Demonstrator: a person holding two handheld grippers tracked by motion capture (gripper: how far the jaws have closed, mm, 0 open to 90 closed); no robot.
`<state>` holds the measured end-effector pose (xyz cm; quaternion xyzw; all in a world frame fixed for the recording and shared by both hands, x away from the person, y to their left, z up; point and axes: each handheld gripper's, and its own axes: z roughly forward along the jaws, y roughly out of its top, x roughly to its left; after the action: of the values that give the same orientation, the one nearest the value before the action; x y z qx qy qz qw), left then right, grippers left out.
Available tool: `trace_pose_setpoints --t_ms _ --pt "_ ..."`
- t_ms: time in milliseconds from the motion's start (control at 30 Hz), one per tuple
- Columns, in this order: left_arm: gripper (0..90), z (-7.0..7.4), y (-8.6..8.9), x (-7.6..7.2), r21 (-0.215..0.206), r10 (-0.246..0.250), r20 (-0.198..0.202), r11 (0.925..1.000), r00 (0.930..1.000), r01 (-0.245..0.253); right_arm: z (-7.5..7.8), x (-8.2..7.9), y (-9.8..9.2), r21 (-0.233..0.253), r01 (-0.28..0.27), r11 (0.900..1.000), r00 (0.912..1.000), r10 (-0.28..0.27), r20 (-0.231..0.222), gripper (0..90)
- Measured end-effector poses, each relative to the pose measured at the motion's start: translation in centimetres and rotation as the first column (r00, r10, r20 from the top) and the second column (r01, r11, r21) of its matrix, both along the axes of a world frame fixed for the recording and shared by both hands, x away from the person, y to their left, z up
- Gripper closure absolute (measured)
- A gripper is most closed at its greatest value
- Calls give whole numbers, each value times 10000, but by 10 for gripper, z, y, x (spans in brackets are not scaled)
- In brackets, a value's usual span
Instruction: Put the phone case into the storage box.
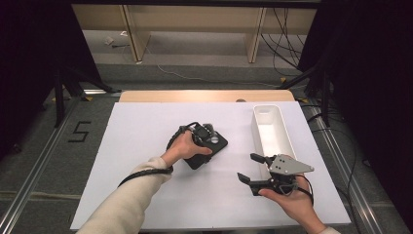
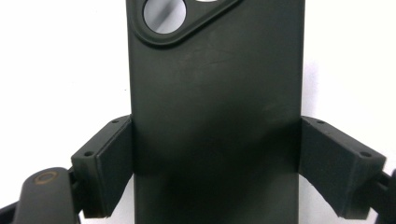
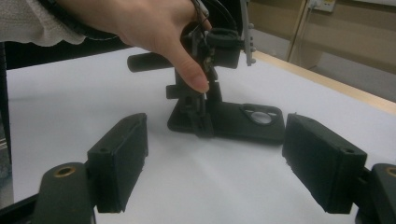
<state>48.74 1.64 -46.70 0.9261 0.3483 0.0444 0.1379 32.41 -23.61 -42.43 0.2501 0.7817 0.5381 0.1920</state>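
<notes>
A black phone case [image 1: 220, 145] lies flat on the white table top [image 1: 141, 146], its camera cut-out toward the far right. My left gripper [image 1: 198, 148] stands over its near end, pointing down. In the left gripper view the case [image 2: 215, 84] runs up between the jaws, and both pads touch its long edges, so my left gripper [image 2: 215, 144] is shut on it. My right gripper [image 1: 249, 167] is held open to the right of the case, nothing in it. The right gripper view looks past my open right gripper [image 3: 217, 149] at the case [image 3: 243, 122] and the left gripper [image 3: 201, 114].
A long white tray [image 1: 271, 111] stands along the table's right side, just behind the right gripper. The table's wooden back edge [image 1: 204, 95] runs across the far side. Wooden frames and cables are on the floor beyond.
</notes>
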Motion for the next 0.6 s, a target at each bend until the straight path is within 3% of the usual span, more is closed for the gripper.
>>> trace_pose_setpoints --t_ms 367,600 --pt "155 4 7 -9 -954 293 752 9952 9967 -221 0 0 0 16 17 10000 10000 -17 -11 235" --pt "155 9 18 -15 -1934 623 1552 9806 9859 -316 -1 0 0 -4 25 10000 10000 -25 -4 235"
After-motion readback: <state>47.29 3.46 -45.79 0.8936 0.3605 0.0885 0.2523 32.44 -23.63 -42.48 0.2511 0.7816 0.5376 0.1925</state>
